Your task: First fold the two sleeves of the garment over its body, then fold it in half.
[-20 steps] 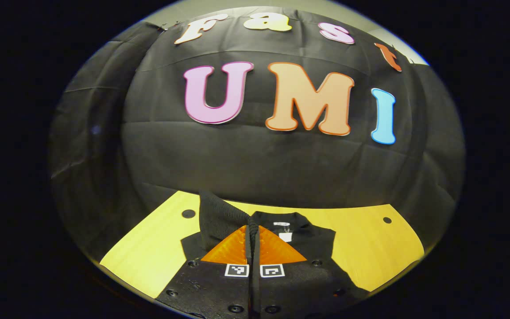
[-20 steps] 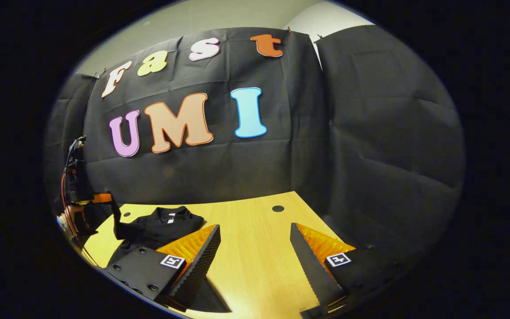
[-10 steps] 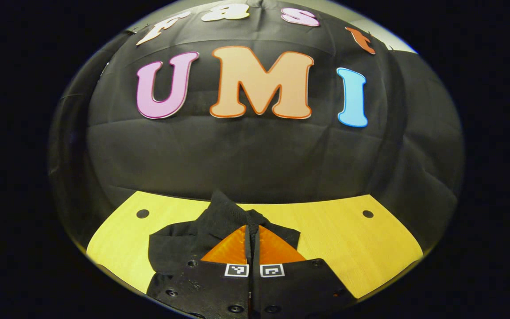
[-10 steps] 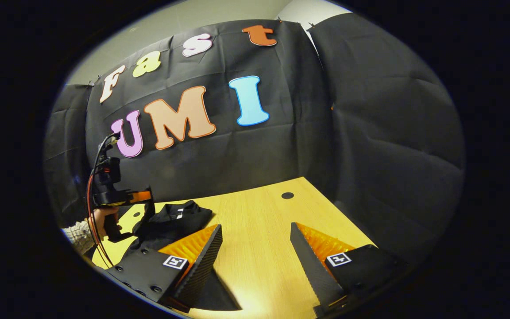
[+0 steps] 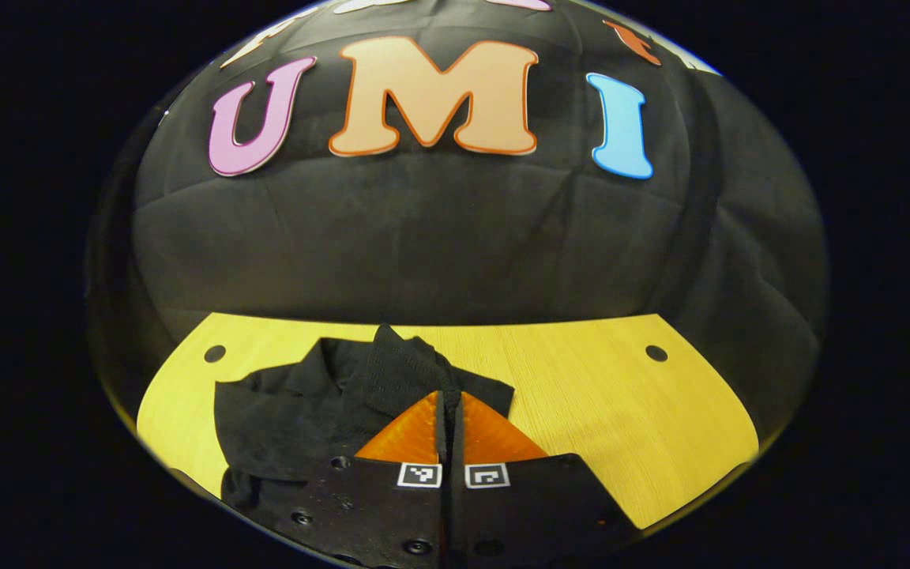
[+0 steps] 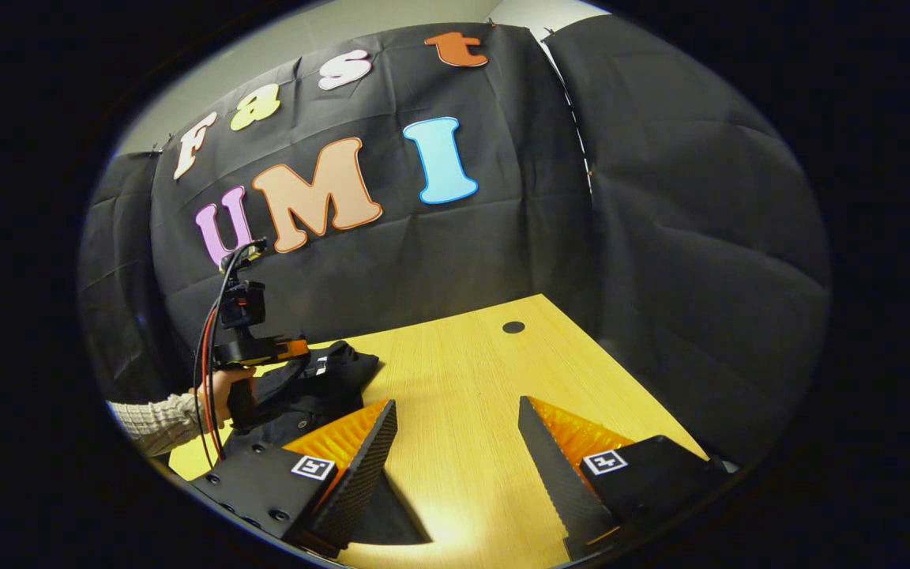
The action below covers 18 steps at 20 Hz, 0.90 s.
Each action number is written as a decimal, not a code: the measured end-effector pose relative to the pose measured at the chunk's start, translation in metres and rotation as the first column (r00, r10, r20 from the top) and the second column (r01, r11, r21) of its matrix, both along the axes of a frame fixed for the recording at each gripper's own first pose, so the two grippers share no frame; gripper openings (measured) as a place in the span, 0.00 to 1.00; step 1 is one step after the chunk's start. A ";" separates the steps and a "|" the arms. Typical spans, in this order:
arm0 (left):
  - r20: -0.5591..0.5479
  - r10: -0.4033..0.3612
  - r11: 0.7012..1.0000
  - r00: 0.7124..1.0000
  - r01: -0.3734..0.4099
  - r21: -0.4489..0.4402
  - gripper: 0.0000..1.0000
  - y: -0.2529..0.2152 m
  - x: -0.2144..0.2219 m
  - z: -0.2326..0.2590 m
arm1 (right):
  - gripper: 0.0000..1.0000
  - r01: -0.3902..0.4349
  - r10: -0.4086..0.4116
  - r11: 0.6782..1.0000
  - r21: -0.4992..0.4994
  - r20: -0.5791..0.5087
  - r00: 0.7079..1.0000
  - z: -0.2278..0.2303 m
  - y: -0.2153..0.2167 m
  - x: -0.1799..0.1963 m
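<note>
- Wooden table (image 5: 621,403) carries the black garment (image 5: 297,411) at its left.
- Left gripper (image 5: 449,399), clamped on a sleeve (image 5: 404,367), has carried it rightward over the body; first fold underway.
- Right gripper (image 6: 455,442) gapes wide, empty, well apart.

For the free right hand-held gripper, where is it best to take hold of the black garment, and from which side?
Probably the garment's loose edge nearest the open right hand-held gripper, approached low across the bare table. The cloth lies flat there, so one finger should slide under.
</note>
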<state>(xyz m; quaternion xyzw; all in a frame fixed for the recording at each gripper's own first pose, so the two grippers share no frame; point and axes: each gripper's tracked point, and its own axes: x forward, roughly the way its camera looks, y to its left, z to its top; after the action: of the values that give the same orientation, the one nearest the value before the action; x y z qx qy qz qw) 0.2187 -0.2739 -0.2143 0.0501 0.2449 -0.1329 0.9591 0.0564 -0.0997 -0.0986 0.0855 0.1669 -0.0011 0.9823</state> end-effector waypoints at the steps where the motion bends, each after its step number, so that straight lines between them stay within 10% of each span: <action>1: -0.008 0.001 1.000 1.000 -0.001 0.011 0.00 -0.003 -0.001 -0.005 | 0.97 -0.003 0.003 1.000 -0.001 -0.007 1.000 -0.002 0.001 0.000; 6: -0.010 -0.073 0.997 0.997 0.073 -0.030 0.16 -0.031 -0.012 -0.008 | 0.98 -0.031 0.031 0.999 -0.010 -0.041 0.999 -0.016 0.003 -0.004; 11: 0.096 -0.110 0.994 0.989 0.112 -0.018 0.90 -0.039 -0.015 0.031 | 0.98 -0.090 0.088 0.996 -0.020 -0.078 0.993 -0.033 0.018 -0.013; 18: 0.440 -0.067 0.997 0.895 0.077 -0.005 0.91 0.013 -0.026 0.163 | 0.98 -0.218 0.213 0.975 -0.050 -0.084 0.973 -0.040 0.051 -0.017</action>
<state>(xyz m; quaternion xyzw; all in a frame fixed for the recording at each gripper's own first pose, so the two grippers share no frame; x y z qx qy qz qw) 0.1932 -0.2614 -0.0514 0.0772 0.0186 -0.1561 0.9845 0.0396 -0.0482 -0.1389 0.0377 0.2134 0.0973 0.9714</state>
